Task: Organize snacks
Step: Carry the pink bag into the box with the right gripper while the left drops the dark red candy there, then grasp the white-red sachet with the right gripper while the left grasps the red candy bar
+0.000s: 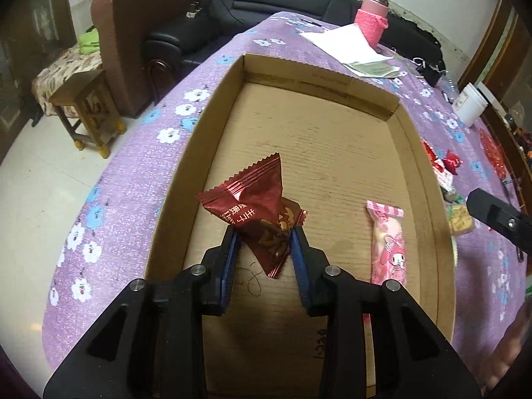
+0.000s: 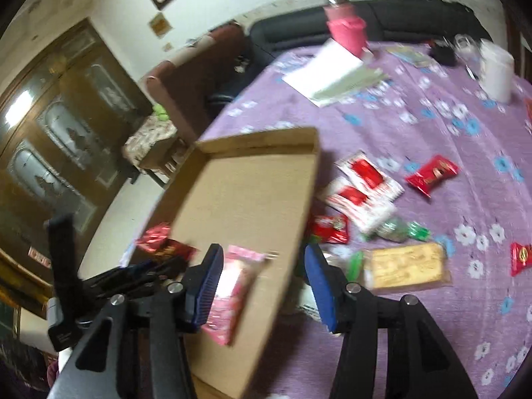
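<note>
Dark red crinkly foil snack packet with gold print [image 1: 257, 212] pinched at its lower half between the blue pads of the left claw [image 1: 265, 242], hanging over the near half of the shallow brown cardboard tray [image 1: 412, 139] on the purple flowered bench [image 1: 133, 166]. Light, hollow-feeling, slick; film likely to buckle and slide under pressure, contents probably crushable, so best taken across the body, not by the crimped seam. Pink printed soft plastic packet [image 1: 389, 246] lying flat on the tray floor by its right wall, free of both claws. Right claw [image 2: 262, 282] with jaws apart, nothing pressed between them, above that pink packet and the tray's right wall. More red and white wrapped snacks [image 2: 362, 193] scattered on the bench beside the tray, towards the right edge. Flat ones likely hard to pinch; a raised sealed end looks easiest.
</note>
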{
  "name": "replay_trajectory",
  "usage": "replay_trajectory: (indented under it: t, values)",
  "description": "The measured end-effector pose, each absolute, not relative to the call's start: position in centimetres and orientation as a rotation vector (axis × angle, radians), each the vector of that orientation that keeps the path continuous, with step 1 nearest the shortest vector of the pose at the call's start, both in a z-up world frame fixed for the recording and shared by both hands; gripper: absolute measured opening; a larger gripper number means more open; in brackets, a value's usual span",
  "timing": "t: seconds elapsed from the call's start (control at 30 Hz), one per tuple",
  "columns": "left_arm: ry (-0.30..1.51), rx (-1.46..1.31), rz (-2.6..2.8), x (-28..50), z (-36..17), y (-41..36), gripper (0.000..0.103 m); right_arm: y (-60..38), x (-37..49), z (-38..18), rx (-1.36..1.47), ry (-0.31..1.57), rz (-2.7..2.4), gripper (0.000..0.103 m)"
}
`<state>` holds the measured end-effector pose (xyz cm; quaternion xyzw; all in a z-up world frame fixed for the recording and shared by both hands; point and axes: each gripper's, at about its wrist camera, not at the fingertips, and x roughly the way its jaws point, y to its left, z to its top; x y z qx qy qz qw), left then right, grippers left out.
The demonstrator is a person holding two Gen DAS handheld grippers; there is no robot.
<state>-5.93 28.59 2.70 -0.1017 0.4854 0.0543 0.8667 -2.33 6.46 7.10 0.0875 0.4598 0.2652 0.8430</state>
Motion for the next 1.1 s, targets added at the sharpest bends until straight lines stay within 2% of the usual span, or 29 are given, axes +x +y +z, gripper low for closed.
replay_trajectory:
  t: [0.13,0.37,0.53,0.7,0.97,1.03,1.07,1.1]
  values:
    - [1.015,-0.205,0.124,-6.1,2.6,28.8,0.032,6.9,-1.5,5.6,0.229,1.036,0.592,0.054]
    - [1.013,-0.255,0.171,-6.5,2.8,30.5,0.032,10.1,-1.5,5.2,0.19,1.057,0.679,0.069]
    - [0.968,-0.284,0.192,-7.8,3.9,31.2,0.032,6.7,0.0,6.2,0.263,1.004,0.634,0.069]
    - [0.859,-0.31,0.215,-9.9,6.5,31.0,0.032,4.9,3.1,7.1,0.089,0.927,0.371,0.068]
    - [0.75,-0.297,0.118,-11.4,10.0,28.0,0.032,8.9,4.9,2.6,-0.123,1.031,0.319,0.067]
    - [0.74,-0.288,0.094,-11.5,10.5,27.1,0.032,9.0,3.8,2.1,-0.169,1.019,0.312,0.062]
    - [0.738,-0.282,0.081,-11.4,10.6,26.5,0.032,8.7,3.6,2.0,-0.169,1.033,0.316,0.054]
    - [0.738,-0.278,0.07,-11.4,10.7,26.2,0.032,8.2,3.2,2.1,-0.177,1.039,0.31,0.054]
